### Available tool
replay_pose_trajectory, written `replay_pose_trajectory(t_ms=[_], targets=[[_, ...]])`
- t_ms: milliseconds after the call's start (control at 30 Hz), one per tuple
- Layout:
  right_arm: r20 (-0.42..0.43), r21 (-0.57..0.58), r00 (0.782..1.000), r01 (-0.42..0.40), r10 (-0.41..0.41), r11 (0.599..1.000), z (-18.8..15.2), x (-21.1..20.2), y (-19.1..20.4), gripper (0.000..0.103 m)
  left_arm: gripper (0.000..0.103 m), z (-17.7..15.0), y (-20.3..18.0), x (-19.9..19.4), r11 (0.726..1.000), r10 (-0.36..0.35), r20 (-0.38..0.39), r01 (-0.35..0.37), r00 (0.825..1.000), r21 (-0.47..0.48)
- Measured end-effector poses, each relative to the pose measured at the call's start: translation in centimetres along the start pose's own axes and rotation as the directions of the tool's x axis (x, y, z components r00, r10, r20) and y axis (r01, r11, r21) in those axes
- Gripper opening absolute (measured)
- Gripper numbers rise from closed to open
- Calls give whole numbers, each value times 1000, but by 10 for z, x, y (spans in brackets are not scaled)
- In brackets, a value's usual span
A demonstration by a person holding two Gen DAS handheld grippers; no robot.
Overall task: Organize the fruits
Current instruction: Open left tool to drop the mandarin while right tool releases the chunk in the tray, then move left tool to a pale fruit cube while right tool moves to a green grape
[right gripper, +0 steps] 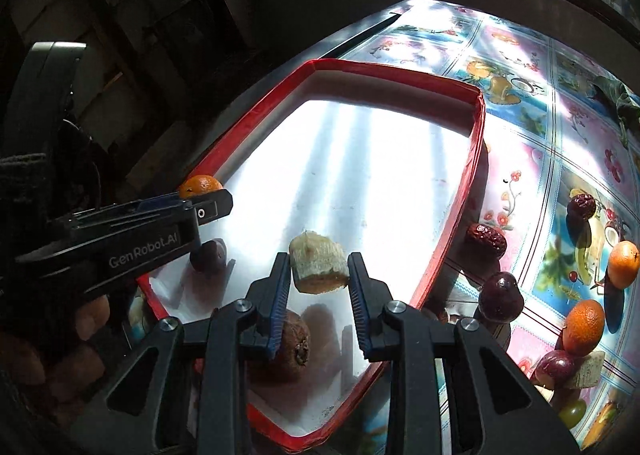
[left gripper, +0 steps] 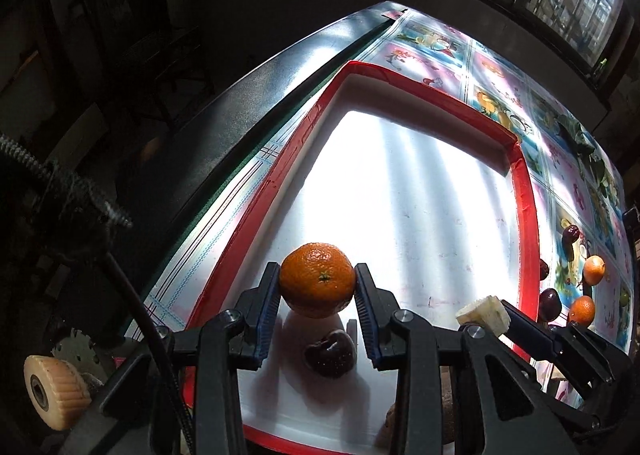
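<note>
My left gripper (left gripper: 317, 282) is shut on an orange tangerine (left gripper: 317, 279) and holds it above the near left part of a red-rimmed white tray (left gripper: 526, 215). A dark purple fruit (left gripper: 330, 353) lies in the tray below it. My right gripper (right gripper: 319, 269) is shut on a pale banana chunk (right gripper: 318, 263) above the tray (right gripper: 460, 207); the chunk also shows in the left wrist view (left gripper: 484, 313). A brown kiwi (right gripper: 294, 347) lies in the tray under the right gripper. The left gripper with the tangerine (right gripper: 200, 185) shows at the left of the right wrist view.
On the fruit-print tablecloth (right gripper: 532, 175) right of the tray lie two tangerines (right gripper: 584, 325), red dates (right gripper: 486, 239), dark purple fruits (right gripper: 500, 297), another banana chunk (right gripper: 588, 369) and a green grape (right gripper: 572, 413). Green leaves (right gripper: 620, 103) lie at the far right.
</note>
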State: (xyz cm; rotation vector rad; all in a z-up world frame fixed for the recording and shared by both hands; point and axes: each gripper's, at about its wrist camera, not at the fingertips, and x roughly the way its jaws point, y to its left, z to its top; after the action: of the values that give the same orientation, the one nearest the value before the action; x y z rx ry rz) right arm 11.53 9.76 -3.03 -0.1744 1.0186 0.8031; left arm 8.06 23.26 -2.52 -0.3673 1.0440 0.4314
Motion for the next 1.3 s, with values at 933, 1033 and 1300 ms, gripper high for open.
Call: replay_pose_trajectory(t_ms=[933,1033,1300], targets=[[78,71,956,277,-282,958,-39,-88,-35,62,57,-33,-28,-72,999,-24,143,19,989,33],[80,77,932,347,-352,935,-47,-97,-43,62,59,-39,-38,-73,998,-36,131,30,991,49],[92,114,923,362,-373,925,-63,-117,-63,63,59,-55,-65,-83,993,-52,119,39,992,109]])
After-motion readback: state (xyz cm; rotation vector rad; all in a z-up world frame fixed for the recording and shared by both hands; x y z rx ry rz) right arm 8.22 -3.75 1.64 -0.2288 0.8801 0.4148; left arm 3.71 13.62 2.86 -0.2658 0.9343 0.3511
